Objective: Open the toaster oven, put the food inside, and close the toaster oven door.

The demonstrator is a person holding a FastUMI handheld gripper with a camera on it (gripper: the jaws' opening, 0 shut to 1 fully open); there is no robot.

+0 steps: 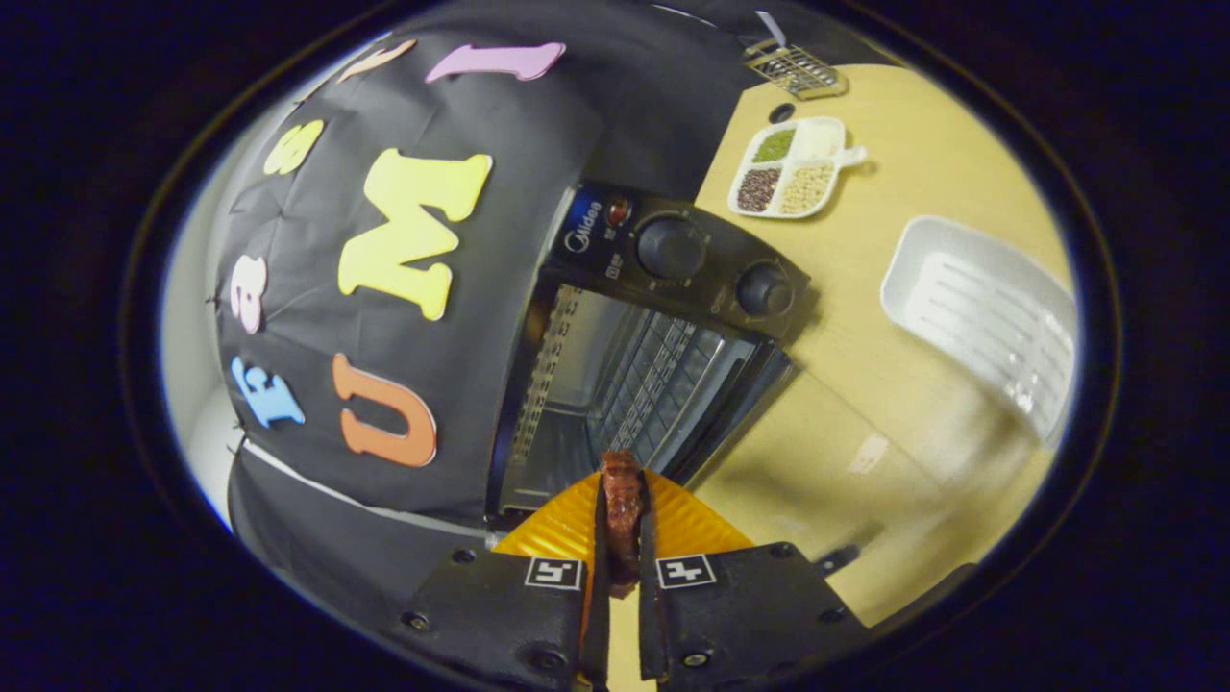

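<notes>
The gripper is clamped on a dark reddish-brown slab of meat, pinched upright between both fingers. Just beyond them stands the black toaster oven, door open, wire rack showing inside. Further off on the pale wooden table lie a white ribbed tray and a white divided dish of grains.

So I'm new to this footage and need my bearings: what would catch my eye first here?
First, the gripper, shut on a dark reddish piece of food pinched between its fingers. Just beyond them stands the black toaster oven, door open, its wire rack showing inside. Farther off on the wooden table sit a divided dish of beans and a white tray.
</notes>
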